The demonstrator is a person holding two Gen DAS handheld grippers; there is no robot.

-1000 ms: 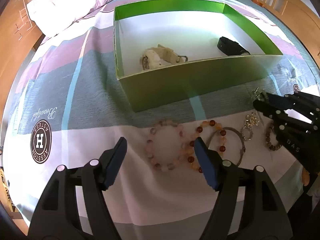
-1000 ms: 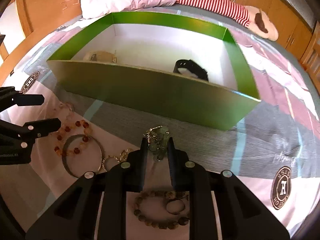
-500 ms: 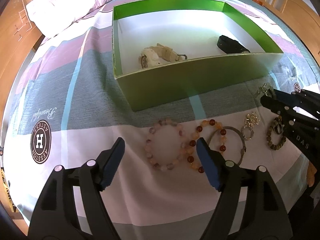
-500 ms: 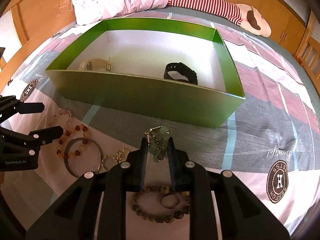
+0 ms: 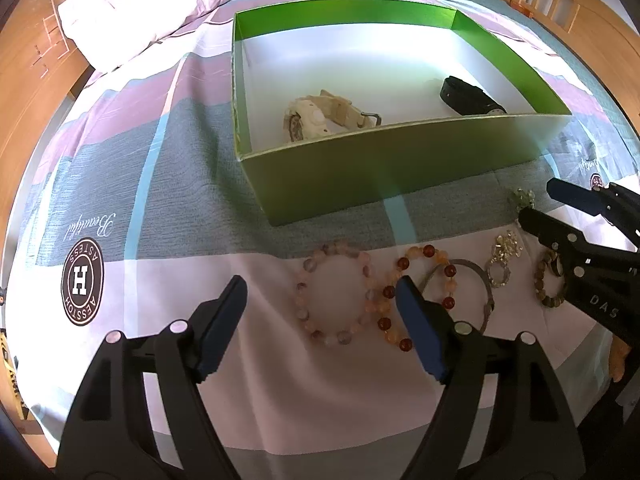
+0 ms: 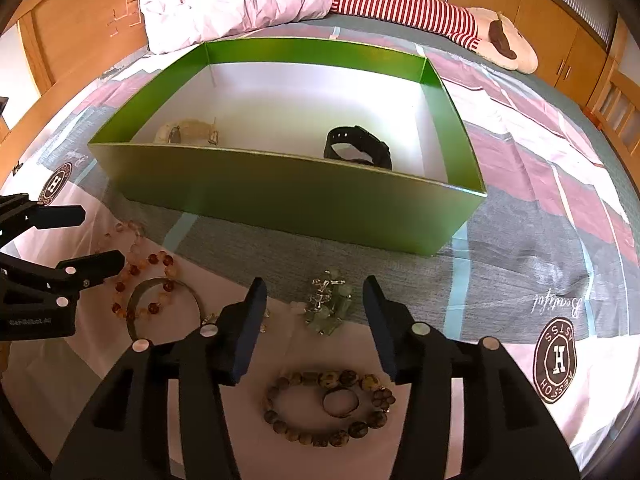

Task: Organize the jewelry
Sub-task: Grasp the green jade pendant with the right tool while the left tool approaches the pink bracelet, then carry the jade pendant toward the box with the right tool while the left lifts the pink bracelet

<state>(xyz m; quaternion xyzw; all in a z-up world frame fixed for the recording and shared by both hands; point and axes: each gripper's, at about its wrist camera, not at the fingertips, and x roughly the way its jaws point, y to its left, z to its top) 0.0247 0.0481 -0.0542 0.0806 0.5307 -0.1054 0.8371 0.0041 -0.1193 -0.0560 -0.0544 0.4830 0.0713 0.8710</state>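
My right gripper (image 6: 314,284) is opening over a pale green crystal bracelet (image 6: 330,308), which lies on the bedspread between the jaws, clear of both pads. My left gripper (image 5: 320,286) stands open above a pink bead bracelet (image 5: 337,246), with an orange and red bead bracelet (image 5: 428,251) at its right finger. A metal bangle (image 5: 486,280) and a gold chain piece (image 5: 504,256) lie further right. An olive bead bracelet (image 6: 320,436) with a ring (image 6: 340,402) inside it lies under the right gripper. The green box (image 6: 280,196) behind holds a beige watch (image 6: 184,132) and a black watch (image 6: 356,148).
All of this is on a bed with a striped pink, grey and white cover. A white duvet (image 6: 240,4) and a striped plush toy (image 6: 404,16) lie beyond the box. Wooden cupboards and the bed frame (image 6: 616,96) ring the bed.
The right gripper's jaws have spread apart and let go of the green crystal bracelet, which now lies on the cover. The left gripper has widened a little. Neither hand has shifted.
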